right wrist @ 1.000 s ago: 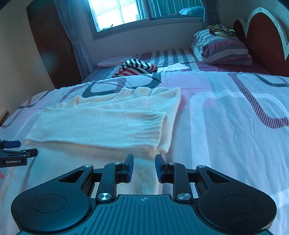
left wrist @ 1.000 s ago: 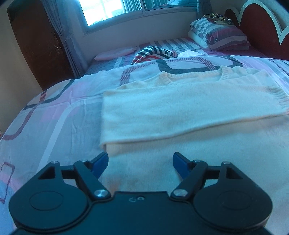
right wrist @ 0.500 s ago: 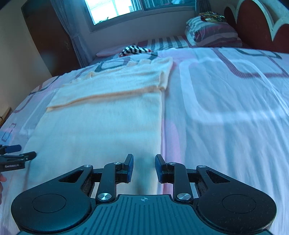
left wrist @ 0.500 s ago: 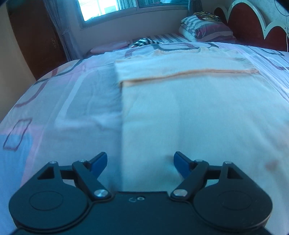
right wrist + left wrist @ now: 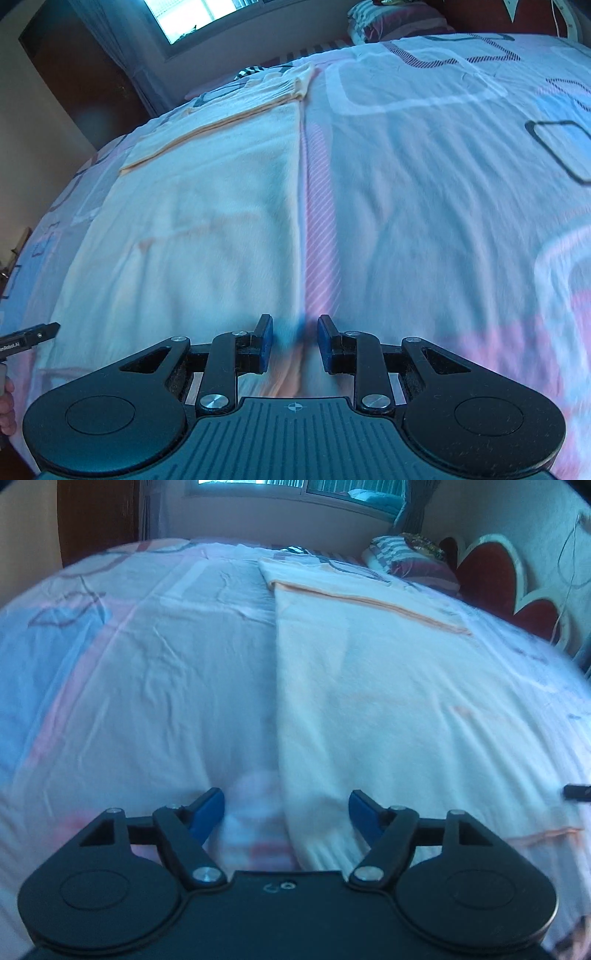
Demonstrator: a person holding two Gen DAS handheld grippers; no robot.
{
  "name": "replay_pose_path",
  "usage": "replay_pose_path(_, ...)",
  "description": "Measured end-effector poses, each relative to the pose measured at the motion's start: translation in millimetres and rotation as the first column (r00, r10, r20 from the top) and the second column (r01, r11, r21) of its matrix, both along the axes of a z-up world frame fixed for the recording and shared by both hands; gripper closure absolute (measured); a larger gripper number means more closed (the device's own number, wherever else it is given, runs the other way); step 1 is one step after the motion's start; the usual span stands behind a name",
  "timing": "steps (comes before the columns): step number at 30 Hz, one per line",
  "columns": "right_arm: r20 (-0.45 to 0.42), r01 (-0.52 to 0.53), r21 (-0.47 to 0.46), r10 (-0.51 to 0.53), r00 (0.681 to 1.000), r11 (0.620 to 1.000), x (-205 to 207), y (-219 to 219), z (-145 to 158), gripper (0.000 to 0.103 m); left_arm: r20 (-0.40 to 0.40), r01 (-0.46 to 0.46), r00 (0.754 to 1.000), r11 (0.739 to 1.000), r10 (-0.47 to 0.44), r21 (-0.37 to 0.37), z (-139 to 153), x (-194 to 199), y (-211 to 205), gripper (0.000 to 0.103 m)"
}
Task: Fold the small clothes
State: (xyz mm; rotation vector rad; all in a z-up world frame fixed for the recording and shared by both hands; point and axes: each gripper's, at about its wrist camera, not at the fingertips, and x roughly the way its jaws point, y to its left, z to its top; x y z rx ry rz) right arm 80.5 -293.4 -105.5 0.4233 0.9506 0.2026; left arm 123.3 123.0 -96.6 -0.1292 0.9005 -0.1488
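Left gripper (image 5: 286,808) hangs low over the bed with its fingers spread wide, straddling the cream sweater's (image 5: 388,686) left edge at 12 o'clock. Right gripper (image 5: 294,341) sits low too, fingers narrowly parted around the sweater's right edge, nothing pinched. The sweater lies flat on the patterned bedsheet (image 5: 424,177), sleeve folded across near the pillows (image 5: 410,559) at 1 o'clock.

Open bedsheet (image 5: 424,177) right of sweater (image 5: 207,206); pillows (image 5: 413,559) far beyond
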Motion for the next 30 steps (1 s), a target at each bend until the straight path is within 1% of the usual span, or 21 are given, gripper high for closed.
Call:
replay_pose_path(2, -0.003, 0.003, 0.026, -0.003, 1.000, 1.000, -3.6, 0.9, -1.2, 0.077, -0.016, -0.001, 1.000, 0.996, -0.001, -0.090, 0.0, -6.4, 4.8, 0.040)
replay_pose_path(3, -0.004, 0.010, 0.051, -0.010, 1.000, 0.999, -7.1, 0.8, -2.8, 0.077, -0.026, -0.007, 1.000, 0.991, 0.004, -0.136, -0.4, -8.2, 8.0, 0.042)
replay_pose_path(5, -0.016, 0.048, 0.157, -0.047, 0.999, 0.986, -12.6, -5.9, -7.7, 0.077, -0.049, -0.027, 0.999, 0.971, 0.016, -0.237, -3.6, -10.5, 15.6, 0.055)
replay_pose_path(7, -0.029, 0.074, 0.229, -0.070, 0.997, 0.971, -14.3, -12.2, -11.6, 0.077, -0.078, -0.060, 0.996, 0.938, 0.035, -0.342, -10.0, -10.2, 25.9, 0.059)
replay_pose_path(9, -0.041, 0.102, 0.283, -0.094, 0.995, 0.954, -14.6, -18.5, -15.3, 0.077, -0.092, -0.086, 0.994, 0.910, 0.053, -0.405, -16.3, -9.2, 34.7, 0.060)
replay_pose_path(12, -0.055, 0.136, 0.360, -0.124, 0.991, 0.923, -11.1, -27.3, -21.1, 0.077, -0.106, -0.095, 0.993, 0.878, 0.051, -0.469, -22.8, -3.6, 41.8, 0.060)
replay_pose_path(13, -0.055, 0.136, 0.360, -0.124, 0.991, 0.923, -11.1, -27.3, -21.1, 0.077, -0.099, -0.081, 0.994, 0.874, 0.038, -0.478, -23.2, -1.1, 41.6, 0.060)
replay_pose_path(16, -0.065, 0.145, 0.424, -0.130, 0.989, 0.894, -6.1, -32.6, -27.1, 0.077, -0.079, -0.042, 0.997, 0.880, 0.005, -0.473, -26.1, 3.3, 33.9, 0.063)
replay_pose_path(17, -0.060, 0.140, 0.466, -0.126, 0.990, 0.874, -5.1, -34.9, -30.6, 0.077, -0.076, -0.039, 0.997, 0.881, 0.003, -0.471, -27.3, 5.0, 31.3, 0.068)
replay_pose_path(18, -0.049, 0.129, 0.474, -0.119, 0.992, 0.871, -5.4, -34.9, -30.2, 0.079, -0.076, -0.036, 0.997, 0.882, 0.000, -0.469, -28.8, 5.6, 28.5, 0.073)
replay_pose_path(19, -0.045, 0.112, 0.470, -0.103, 0.994, 0.876, -5.4, -33.4, -30.2, 0.100, -0.081, -0.037, 0.997, 0.887, -0.001, -0.460, -30.1, 6.5, 25.6, 0.086)
replay_pose_path(20, -0.049, 0.109, 0.448, -0.098, 0.994, 0.888, -5.3, -32.1, -29.2, 0.100, -0.088, -0.042, 0.996, 0.896, 0.003, -0.443, -31.9, 6.7, 23.8, 0.097)
replay_pose_path(21, -0.036, 0.099, 0.422, -0.093, 0.995, 0.901, -7.5, -30.8, -27.3, 0.100, -0.088, -0.045, 0.996, 0.901, 0.008, -0.431, -32.4, 6.3, 23.1, 0.098)
replay_pose_path(22, -0.006, 0.083, 0.416, -0.088, 0.996, 0.906, -10.8, -31.1, -22.9, 0.101, -0.061, -0.041, 0.998, 0.899, 0.017, -0.435, -28.2, 2.1, 25.3, 0.099)
replay_pose_path(24, 0.044, 0.075, 0.412, -0.102, 0.994, 0.908, -16.6, -34.5, -11.2, 0.101, 0.032, 0.003, 0.999, 0.883, 0.014, -0.470, -16.8, -6.8, 30.8, 0.099)
replay_pose_path(25, 0.044, 0.075, 0.412, -0.102, 0.994, 0.908, -16.6, -34.5, -11.2, 0.101, 0.063, 0.020, 0.998, 0.884, 0.011, -0.466, -12.0, -10.6, 32.7, 0.099)
replay_pose_path(26, 0.063, 0.073, 0.415, -0.109, 0.992, 0.907, -18.7, -36.7, -6.8, 0.101, 0.069, 0.026, 0.998, 0.895, 0.006, -0.445, -11.3, -11.5, 32.4, 0.099)
replay_pose_path(27, 0.061, 0.078, 0.407, -0.112, 0.992, 0.910, -17.2, -38.1, -6.7, 0.101, 0.061, 0.027, 0.998, 0.910, -0.002, -0.413, -13.7, -10.6, 31.1, 0.099)
replay_pose_path(28, 0.037, 0.079, 0.375, -0.100, 0.994, 0.924, -14.4, -34.5, -12.6, 0.101, 0.030, 0.016, 1.000, 0.923, -0.005, -0.386, -20.2, -7.9, 30.5, 0.099)
replay_pose_path(29, 0.008, 0.082, 0.346, -0.090, 0.996, 0.935, -10.8, -32.1, -18.1, 0.101, -0.003, -0.001, 1.000, 0.923, 0.000, -0.384, -27.7, -5.1, 30.6, 0.099)
replay_pose_path(30, -0.026, 0.091, 0.336, -0.087, 0.996, 0.938, -9.6, -29.5, -26.8, 0.101, -0.017, -0.016, 1.000, 0.915, 0.009, -0.403, -34.0, -5.6, 32.8, 0.099)
